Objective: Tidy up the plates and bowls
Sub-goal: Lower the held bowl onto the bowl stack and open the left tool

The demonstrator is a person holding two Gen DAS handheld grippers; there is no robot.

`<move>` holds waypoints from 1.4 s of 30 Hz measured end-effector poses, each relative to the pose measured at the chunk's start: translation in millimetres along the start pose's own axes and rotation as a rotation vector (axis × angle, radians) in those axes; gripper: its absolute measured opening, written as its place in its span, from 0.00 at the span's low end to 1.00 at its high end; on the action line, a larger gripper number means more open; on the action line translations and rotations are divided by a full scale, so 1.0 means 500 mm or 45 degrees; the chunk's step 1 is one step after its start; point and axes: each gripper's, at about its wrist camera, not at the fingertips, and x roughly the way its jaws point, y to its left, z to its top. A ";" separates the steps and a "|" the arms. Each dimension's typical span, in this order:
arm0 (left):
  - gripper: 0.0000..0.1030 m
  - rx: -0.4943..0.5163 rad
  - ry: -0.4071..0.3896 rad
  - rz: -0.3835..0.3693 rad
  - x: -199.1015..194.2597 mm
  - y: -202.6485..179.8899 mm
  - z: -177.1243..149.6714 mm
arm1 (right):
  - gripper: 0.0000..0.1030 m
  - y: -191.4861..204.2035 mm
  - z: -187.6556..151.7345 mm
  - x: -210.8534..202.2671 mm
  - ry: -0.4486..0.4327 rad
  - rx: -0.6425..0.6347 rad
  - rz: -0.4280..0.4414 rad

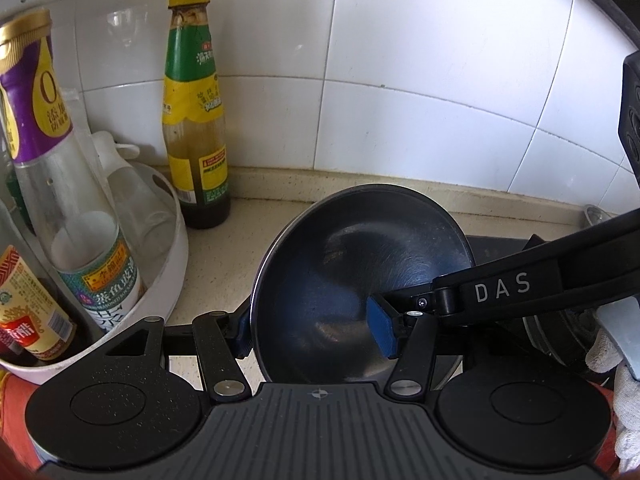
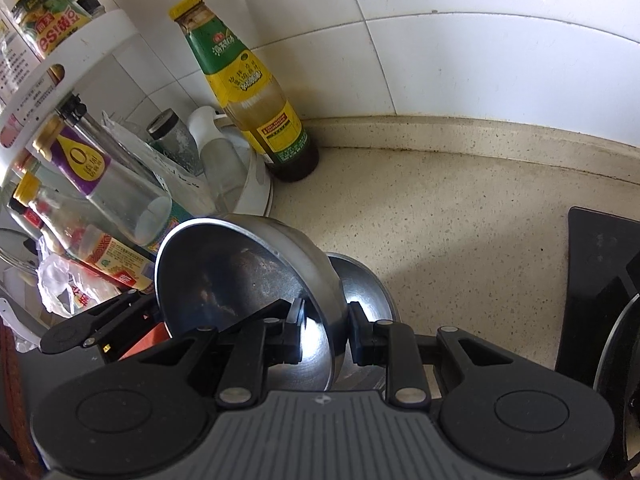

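A steel bowl (image 1: 352, 264) is tilted on edge above the counter, held between both grippers. My left gripper (image 1: 316, 328) is shut on its rim, one blue pad (image 1: 384, 328) inside the bowl, the other behind its left edge. In the right wrist view my right gripper (image 2: 326, 334) is shut on the rim of the same steel bowl (image 2: 240, 280), one finger inside and one outside. A second steel bowl (image 2: 362, 288) sits on the counter just behind it, partly hidden. The right gripper's arm marked DAS (image 1: 520, 284) crosses the left wrist view.
A green and yellow sauce bottle (image 1: 196, 120) stands at the tiled wall. A white round rack (image 1: 176, 248) full of bottles is at the left. A black stove top (image 2: 600, 280) lies at the right. The speckled beige counter (image 2: 460, 220) lies between them.
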 end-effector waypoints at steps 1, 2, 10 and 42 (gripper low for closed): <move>0.61 0.001 0.002 0.002 0.001 0.000 -0.001 | 0.25 0.000 0.000 0.002 0.003 -0.001 0.000; 0.61 0.001 0.004 0.003 0.002 0.001 -0.002 | 0.25 0.001 0.001 0.004 0.006 -0.003 -0.002; 0.61 0.001 0.019 0.003 0.011 0.005 -0.004 | 0.25 0.001 0.003 0.014 0.019 -0.009 -0.017; 0.61 -0.008 0.047 0.011 0.028 0.010 -0.001 | 0.25 0.005 0.002 0.024 0.034 -0.030 -0.054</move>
